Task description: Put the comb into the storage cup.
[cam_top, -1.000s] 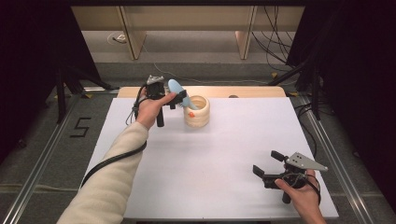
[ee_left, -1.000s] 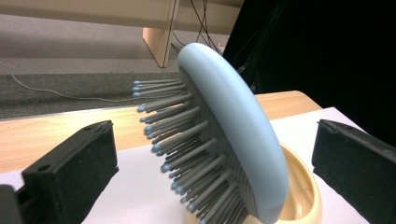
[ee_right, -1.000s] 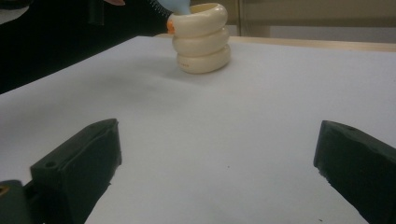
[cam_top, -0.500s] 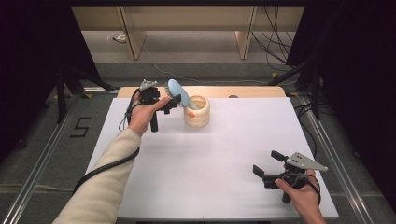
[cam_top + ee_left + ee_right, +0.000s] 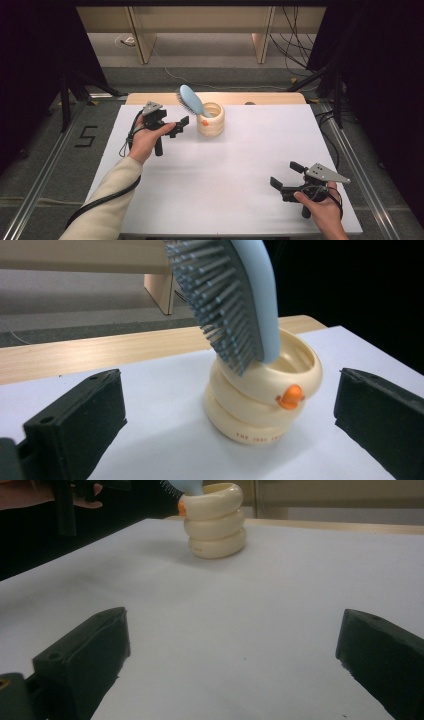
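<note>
Left gripper (image 5: 181, 126) is wide open, holding nothing, hovering just left of the cup (image 5: 210, 120) at the far middle of the desk (image 5: 225, 165). Small gap between its tips and the cup wall, no contact. In the left gripper view the cup (image 5: 265, 395) sits between the two jaws but farther off, both jaws apart from it.

Brush (image 5: 191, 100) stands in the cup, handle end down inside, head sticking up and leaning left and far over the rim. Blue back faces up and right, bristles face down-left toward the left gripper. Left gripper view: brush (image 5: 230, 300) rests against the cup's inner rim, bristles on the side facing the camera.

Cup is cream, shaped like three stacked rings, upright, with a small orange knob on the side toward the left gripper. Small red lettering on the bottom ring, too small to read.

Right gripper (image 5: 289, 176) is open and empty, low over the near right part of the desk, well apart from the cup. Right gripper view: both jaws spread over bare white desk (image 5: 250, 620), cup (image 5: 215, 520) far ahead, the left hand (image 5: 45, 495) at the upper left edge.

Left sleeve (image 5: 105, 200) comes in from the near left.
</note>
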`<state>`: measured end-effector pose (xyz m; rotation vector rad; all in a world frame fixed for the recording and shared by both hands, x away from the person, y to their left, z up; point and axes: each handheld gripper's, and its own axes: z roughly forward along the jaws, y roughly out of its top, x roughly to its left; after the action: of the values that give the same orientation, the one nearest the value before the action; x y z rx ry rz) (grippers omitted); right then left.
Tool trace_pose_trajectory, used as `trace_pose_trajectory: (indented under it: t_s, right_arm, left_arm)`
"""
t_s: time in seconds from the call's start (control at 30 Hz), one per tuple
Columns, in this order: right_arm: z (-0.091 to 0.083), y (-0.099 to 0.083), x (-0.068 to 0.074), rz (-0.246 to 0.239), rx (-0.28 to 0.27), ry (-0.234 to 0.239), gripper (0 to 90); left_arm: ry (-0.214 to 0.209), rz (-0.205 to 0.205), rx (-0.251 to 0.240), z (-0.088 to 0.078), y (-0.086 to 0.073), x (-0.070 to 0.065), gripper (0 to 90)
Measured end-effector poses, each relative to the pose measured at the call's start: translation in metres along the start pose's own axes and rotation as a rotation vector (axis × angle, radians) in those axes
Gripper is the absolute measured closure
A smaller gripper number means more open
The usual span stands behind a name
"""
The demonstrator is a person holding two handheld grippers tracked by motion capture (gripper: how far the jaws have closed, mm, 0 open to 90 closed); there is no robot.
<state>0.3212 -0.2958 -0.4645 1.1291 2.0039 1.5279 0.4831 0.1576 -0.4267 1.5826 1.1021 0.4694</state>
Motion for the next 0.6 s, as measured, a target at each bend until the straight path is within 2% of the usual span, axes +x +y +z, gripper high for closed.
trace_pose_trajectory:
  t_s: [0.13, 0.33, 0.6]
  right_arm:
    - [0.0, 0.0, -0.001, 0.002, 0.001, -0.004, 2.0]
    - [0.0, 0.0, -0.001, 0.001, 0.001, -0.004, 2.0]
    - [-0.001, 0.0, -0.001, -0.002, 0.0, -0.004, 2.0]
  left_arm:
    - [-0.035, 0.022, -0.013, -0.006, -0.007, -0.004, 0.0]
    - [-0.057, 0.065, -0.021, -0.016, -0.011, -0.011, 0.0]
    - [-0.083, 0.09, -0.015, -0.026, -0.017, -0.019, 0.0]
